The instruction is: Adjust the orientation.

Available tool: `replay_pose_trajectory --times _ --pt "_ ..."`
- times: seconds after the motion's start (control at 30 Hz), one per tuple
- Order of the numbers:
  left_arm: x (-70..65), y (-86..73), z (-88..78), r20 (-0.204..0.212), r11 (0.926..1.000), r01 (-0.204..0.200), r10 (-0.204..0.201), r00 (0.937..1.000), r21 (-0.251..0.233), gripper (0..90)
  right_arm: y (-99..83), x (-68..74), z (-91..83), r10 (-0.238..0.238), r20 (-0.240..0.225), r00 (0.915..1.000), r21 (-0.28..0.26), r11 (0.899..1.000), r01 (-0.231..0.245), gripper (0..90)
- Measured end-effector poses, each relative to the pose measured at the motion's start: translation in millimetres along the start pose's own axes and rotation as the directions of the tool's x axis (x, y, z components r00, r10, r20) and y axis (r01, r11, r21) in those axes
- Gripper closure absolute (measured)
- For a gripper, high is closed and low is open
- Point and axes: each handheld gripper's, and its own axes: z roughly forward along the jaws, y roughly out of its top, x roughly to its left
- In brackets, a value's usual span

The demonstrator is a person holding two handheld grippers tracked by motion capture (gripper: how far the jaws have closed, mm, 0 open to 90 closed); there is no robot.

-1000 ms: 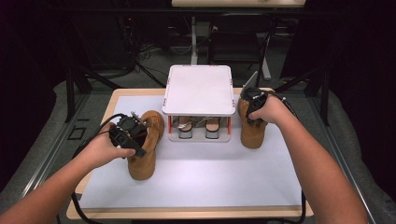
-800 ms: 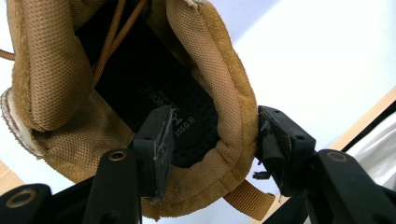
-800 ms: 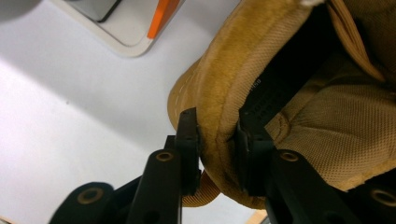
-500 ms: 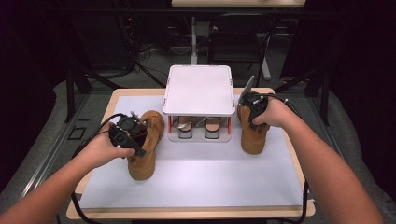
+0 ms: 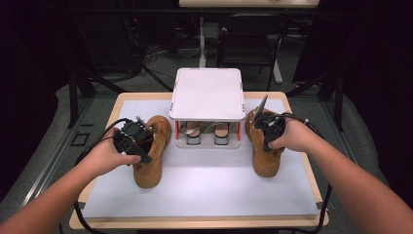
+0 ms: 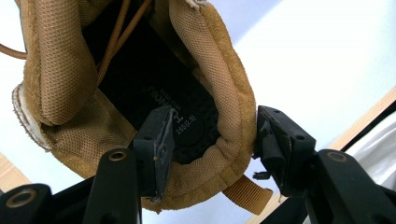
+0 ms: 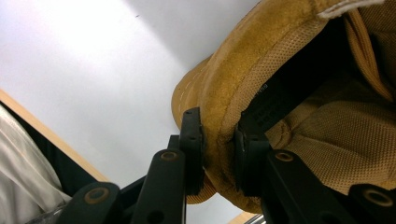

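Two tan suede boots stand on the white mat. My left gripper (image 5: 146, 132) sits at the heel of the left boot (image 5: 148, 168). In the left gripper view my left gripper (image 6: 215, 140) is open: one jaw is inside the shoe over the black insole (image 6: 187, 112), the other is outside against the padded collar (image 6: 233, 116). My right gripper (image 5: 263, 126) is shut on the right boot (image 5: 267, 161). In the right gripper view my right gripper (image 7: 219, 140) has just been closing, and its pads now pinch the boot's collar (image 7: 224, 93).
A low shoe rack with a white top (image 5: 208, 92) stands at the back middle between the boots, with a pair of sandals (image 5: 195, 134) on its lower shelf. The mat (image 5: 204, 190) lies on a wooden table (image 5: 316, 195). Cables trail from both grippers.
My right hand has come toward the near edge, and the right boot has slid that way with it. Its jaws have closed on the collar. The left hand and left boot have not moved.
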Motion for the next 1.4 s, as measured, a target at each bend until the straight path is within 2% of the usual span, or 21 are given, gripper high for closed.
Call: replay_pose_trajectory --times 0.27,0.5,0.53,0.73,0.83,1.13,1.4 --pt "0.3 -0.7 -1.0 -0.005 1.0 -0.001 0.001 1.0 0.008 47.3 -15.4 25.8 -1.1 -0.041 -0.008 0.9991 0.02 0.999 0.041 76.3" --pt "0.1 -1.9 -1.7 -0.005 1.0 0.002 -0.002 1.0 0.005 47.3 -23.8 38.5 -0.1 -0.042 -0.021 0.9989 0.032 0.999 0.043 76.1" --pt "0.3 -2.2 -1.0 -0.005 1.0 0.004 -0.004 1.0 0.005 47.3 -24.7 39.6 0.3 -0.037 -0.018 0.9991 0.019 0.999 0.038 75.9" --pt "1.0 -3.1 0.2 -0.006 1.0 0.001 -0.001 1.0 0.007 47.4 -27.6 38.5 0.3 -0.012 -0.018 0.9998 -0.002 1.0 0.012 71.8" --pt "0.9 -3.3 -0.3 -0.008 1.0 0.001 -0.001 1.0 0.004 47.4 -28.4 37.6 -2.5 0.039 -0.053 0.9978 -0.019 0.999 -0.04 66.9" --pt "0.9 -3.9 -6.1 -0.011 1.0 0.004 -0.004 0.9999 -0.001 47.5 -31.7 37.0 -11.2 0.046 -0.056 0.9974 -0.066 0.997 -0.049 60.3" --pt "3.7 -3.2 -19.4 -0.032 0.9997 0.017 -0.017 0.9993 -0.019 47.4 -35.9 31.8 -30.0 0.072 -0.041 0.9965 -0.109 0.991 -0.076 58.6"
